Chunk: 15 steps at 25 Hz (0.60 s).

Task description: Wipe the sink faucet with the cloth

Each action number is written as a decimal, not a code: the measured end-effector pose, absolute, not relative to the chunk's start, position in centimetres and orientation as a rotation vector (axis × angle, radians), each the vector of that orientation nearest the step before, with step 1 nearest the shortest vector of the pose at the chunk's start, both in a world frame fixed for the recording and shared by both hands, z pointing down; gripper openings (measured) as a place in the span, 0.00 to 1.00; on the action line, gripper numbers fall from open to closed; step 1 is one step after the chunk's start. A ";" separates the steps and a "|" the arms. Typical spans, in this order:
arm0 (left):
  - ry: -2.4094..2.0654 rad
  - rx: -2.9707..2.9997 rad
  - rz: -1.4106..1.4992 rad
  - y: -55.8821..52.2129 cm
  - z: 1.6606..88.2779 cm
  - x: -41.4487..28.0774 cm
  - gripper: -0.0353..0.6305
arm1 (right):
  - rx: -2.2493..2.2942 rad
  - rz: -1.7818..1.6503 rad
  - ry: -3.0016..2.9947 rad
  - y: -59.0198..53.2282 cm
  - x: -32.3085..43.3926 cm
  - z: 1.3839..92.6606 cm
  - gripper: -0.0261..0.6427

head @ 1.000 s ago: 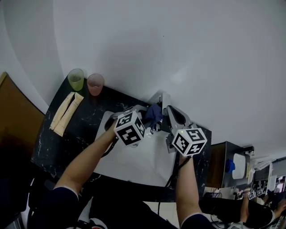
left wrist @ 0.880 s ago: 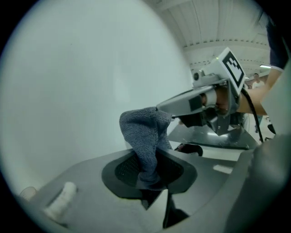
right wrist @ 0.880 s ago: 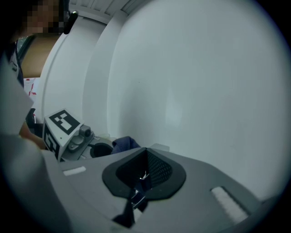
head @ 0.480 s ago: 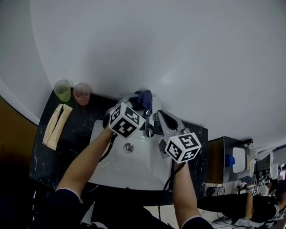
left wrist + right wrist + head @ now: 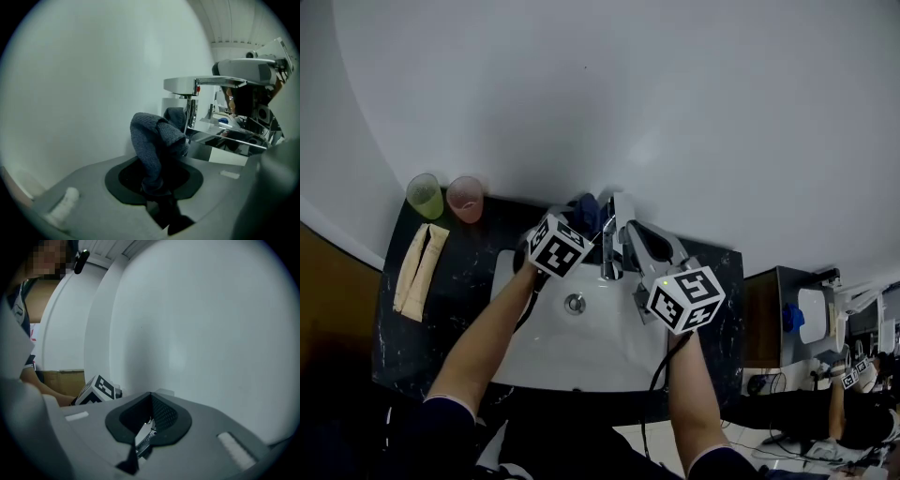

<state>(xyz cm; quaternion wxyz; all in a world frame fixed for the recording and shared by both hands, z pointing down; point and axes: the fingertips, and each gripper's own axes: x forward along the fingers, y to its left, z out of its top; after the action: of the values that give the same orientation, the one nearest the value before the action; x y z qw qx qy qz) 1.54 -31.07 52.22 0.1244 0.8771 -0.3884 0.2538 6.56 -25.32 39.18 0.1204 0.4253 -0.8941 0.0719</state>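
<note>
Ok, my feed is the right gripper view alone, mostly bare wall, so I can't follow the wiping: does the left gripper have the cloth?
Observer: Yes. The left gripper view shows the left gripper shut on the dark blue cloth, which bunches up beyond the jaws.
Operator: How does it sit against the faucet?
Observer: It is right beside the upright stem of the faucet, under its flat handle. Whether they touch I cannot tell.
</note>
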 end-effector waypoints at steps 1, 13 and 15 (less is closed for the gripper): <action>-1.126 2.548 0.744 -30.9 52.5 1.5 0.19 | 1.245 0.209 -2.613 -25.3 6.5 39.2 0.05; -1.136 2.509 0.622 -26.1 50.7 -0.6 0.19 | 1.350 0.228 -2.602 -24.1 7.2 39.0 0.05; -1.132 2.507 0.564 -24.7 49.7 -1.3 0.19 | 1.365 0.235 -2.613 -23.1 7.3 38.8 0.05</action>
<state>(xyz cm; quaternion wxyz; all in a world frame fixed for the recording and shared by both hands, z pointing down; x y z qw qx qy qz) -1.25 -24.72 49.68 0.1661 0.8805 -0.3975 0.1980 7.34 -23.12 38.80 0.0921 0.4598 -0.8797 0.0792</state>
